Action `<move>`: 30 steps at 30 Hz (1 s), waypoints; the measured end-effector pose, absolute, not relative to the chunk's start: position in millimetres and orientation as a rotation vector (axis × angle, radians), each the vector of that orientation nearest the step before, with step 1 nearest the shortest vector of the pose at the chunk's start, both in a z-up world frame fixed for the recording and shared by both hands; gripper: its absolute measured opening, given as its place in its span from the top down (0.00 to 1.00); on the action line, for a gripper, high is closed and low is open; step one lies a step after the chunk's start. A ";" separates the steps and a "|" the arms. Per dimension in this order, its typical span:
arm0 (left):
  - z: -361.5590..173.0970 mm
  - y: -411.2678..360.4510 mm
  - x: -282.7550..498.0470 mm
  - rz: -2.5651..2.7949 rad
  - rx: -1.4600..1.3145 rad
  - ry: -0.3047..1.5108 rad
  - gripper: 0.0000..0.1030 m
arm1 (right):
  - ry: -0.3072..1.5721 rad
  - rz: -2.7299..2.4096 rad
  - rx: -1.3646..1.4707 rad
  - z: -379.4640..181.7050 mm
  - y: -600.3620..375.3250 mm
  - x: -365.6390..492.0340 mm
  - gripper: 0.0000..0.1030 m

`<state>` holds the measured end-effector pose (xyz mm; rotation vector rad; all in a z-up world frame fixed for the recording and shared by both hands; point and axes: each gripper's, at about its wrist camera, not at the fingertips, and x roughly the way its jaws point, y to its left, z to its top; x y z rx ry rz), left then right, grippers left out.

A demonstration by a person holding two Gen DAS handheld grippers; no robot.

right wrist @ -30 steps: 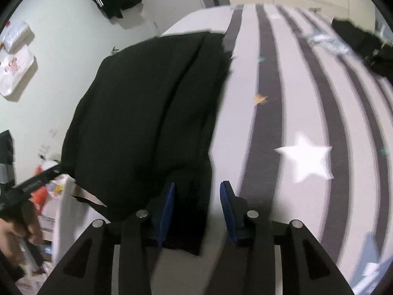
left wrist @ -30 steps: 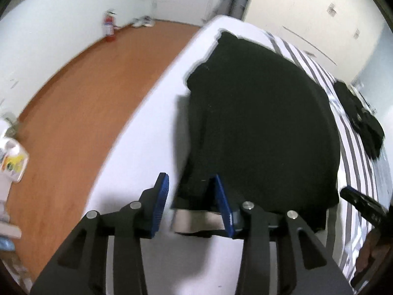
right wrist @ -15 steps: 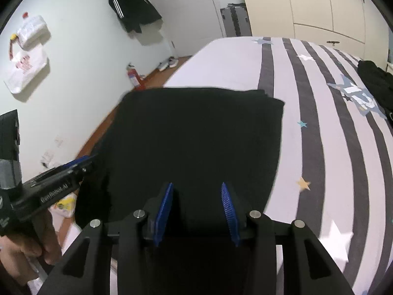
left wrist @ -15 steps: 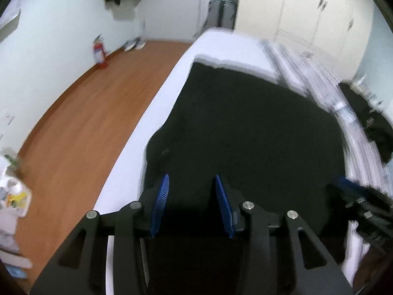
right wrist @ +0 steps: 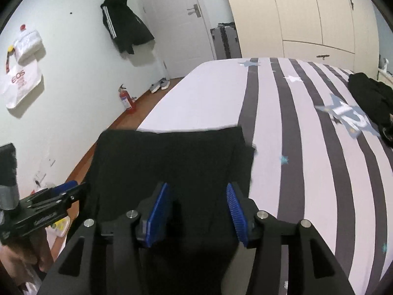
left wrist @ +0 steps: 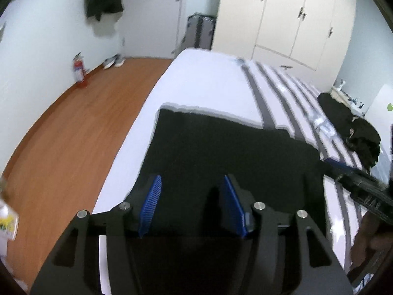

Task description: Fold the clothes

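Note:
A black garment (left wrist: 221, 145) lies spread on the striped bed (left wrist: 211, 81), its far edge straight across; it also shows in the right wrist view (right wrist: 172, 157). My left gripper (left wrist: 190, 196) is open, its blue pads wide apart over the garment's near left part, holding nothing I can see. My right gripper (right wrist: 196, 206) is open over the garment's near right part. Each gripper shows in the other's view: the right one at the right edge (left wrist: 353, 184), the left one at the left edge (right wrist: 49, 209). The garment's near edge is hidden under the gripper bodies.
A pile of dark clothes (right wrist: 371, 98) lies at the far right of the bed (right wrist: 319, 147). Wooden floor (left wrist: 68, 142) runs along the bed's left side, with a red fire extinguisher (left wrist: 79, 71) and shoes by the wall. Wardrobes and a door stand behind.
Both grippers have pulled back and tilted up from the garment's near edge. The garment now lies flatter and shorter, with a straight far edge. The jaws stay open.

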<state>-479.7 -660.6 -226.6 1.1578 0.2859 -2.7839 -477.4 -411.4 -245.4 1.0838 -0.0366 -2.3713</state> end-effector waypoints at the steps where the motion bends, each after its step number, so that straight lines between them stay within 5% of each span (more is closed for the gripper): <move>1: -225.9 -659.1 -494.0 -2.790 1.160 0.271 0.52 | -0.030 -2.366 1.089 -244.7 -416.1 -487.3 0.55; 7: -260.8 -674.6 -559.0 -2.683 1.328 0.291 0.50 | 0.002 -2.341 1.230 -277.9 -438.0 -545.5 0.55; 9: -266.4 -678.2 -568.9 -2.667 1.333 0.298 0.49 | -0.017 -2.365 1.245 -286.9 -436.3 -560.8 0.49; 11: -272.8 -684.2 -577.7 -2.653 1.346 0.338 0.47 | -0.010 -2.398 1.268 -292.8 -436.3 -567.4 0.27; 13: -276.1 -688.0 -580.5 -2.646 1.347 0.364 0.47 | -0.034 -2.390 1.282 -295.0 -434.3 -561.8 0.26; 20: -240.5 -693.5 -544.4 -2.689 1.224 0.331 0.55 | 0.094 -2.466 1.096 -254.5 -437.9 -547.7 0.59; 30: -260.3 -663.8 -507.4 -2.785 1.313 0.186 0.62 | 0.075 -2.363 1.016 -246.2 -454.7 -506.0 0.62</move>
